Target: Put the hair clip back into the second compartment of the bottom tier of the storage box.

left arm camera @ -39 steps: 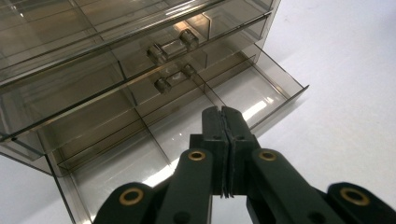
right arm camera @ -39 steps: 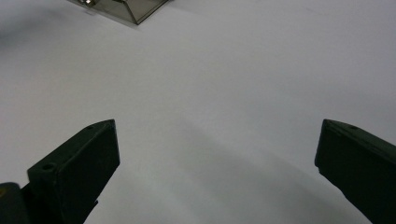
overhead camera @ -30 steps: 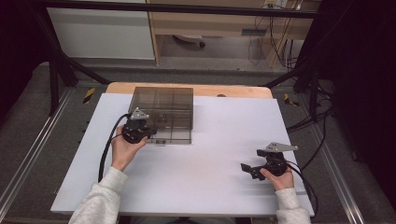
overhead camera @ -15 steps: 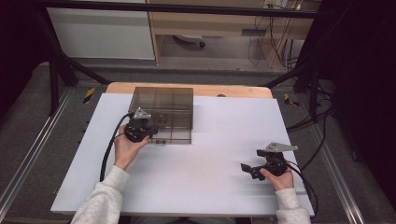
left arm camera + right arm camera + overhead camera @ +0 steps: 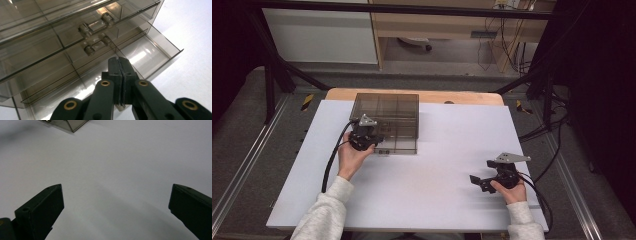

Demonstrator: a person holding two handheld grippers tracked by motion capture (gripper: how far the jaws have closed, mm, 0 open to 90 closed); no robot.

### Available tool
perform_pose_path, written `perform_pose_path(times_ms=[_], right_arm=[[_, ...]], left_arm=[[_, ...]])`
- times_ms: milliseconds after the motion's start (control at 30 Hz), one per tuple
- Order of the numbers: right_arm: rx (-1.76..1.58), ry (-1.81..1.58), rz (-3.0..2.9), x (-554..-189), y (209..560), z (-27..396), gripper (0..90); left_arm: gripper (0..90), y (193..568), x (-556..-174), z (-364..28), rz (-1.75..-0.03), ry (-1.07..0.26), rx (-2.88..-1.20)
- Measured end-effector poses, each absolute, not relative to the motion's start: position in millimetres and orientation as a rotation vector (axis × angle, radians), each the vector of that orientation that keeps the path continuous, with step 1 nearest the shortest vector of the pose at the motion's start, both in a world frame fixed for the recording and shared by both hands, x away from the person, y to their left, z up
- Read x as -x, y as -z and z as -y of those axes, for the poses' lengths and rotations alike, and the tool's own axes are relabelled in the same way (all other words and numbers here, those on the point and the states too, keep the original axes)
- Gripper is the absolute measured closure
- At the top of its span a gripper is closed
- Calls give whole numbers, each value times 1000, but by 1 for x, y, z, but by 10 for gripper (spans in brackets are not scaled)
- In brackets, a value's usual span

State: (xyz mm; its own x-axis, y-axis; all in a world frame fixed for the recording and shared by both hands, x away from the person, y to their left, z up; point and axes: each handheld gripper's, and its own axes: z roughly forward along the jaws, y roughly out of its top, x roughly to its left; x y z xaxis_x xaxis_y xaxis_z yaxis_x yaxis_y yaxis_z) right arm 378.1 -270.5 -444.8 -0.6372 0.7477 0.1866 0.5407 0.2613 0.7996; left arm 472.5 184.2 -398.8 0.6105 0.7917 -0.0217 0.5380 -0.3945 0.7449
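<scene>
Your left gripper (image 5: 119,65), jaws pressed together on nothing, sits at the smoky drawer cabinet (image 5: 387,117); its bottom drawer (image 5: 147,51) stands pulled out, visibly bare inside. Your right gripper (image 5: 115,202) rests spread over the white table (image 5: 437,185).

A lab or test room is suggested. The desk (image 5: 452,200), covered by a white sheet (image 5: 452,145), is enclosed by a black metal frame (image 5: 267,75), and rails (image 5: 242,170) run along the grey floor (image 5: 237,125) on both sides. Loose cables (image 5: 512,47) are seen hanging under a wooden bench (image 5: 447,25) at the back, beside a white cabinet (image 5: 322,37). Yellow-and-black tape marks (image 5: 307,101) are stuck on the floor. The dim background is hard to read, so a workshop cannot be ruled out.
</scene>
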Motion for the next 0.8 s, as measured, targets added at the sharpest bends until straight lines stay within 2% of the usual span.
perform_pose_path(times_ms=[800], right_arm=[[-1201,-1314,-2302,-378,445,271,5]], left_arm=[[881,415,-481,-182,-1071,-426,-2129]])
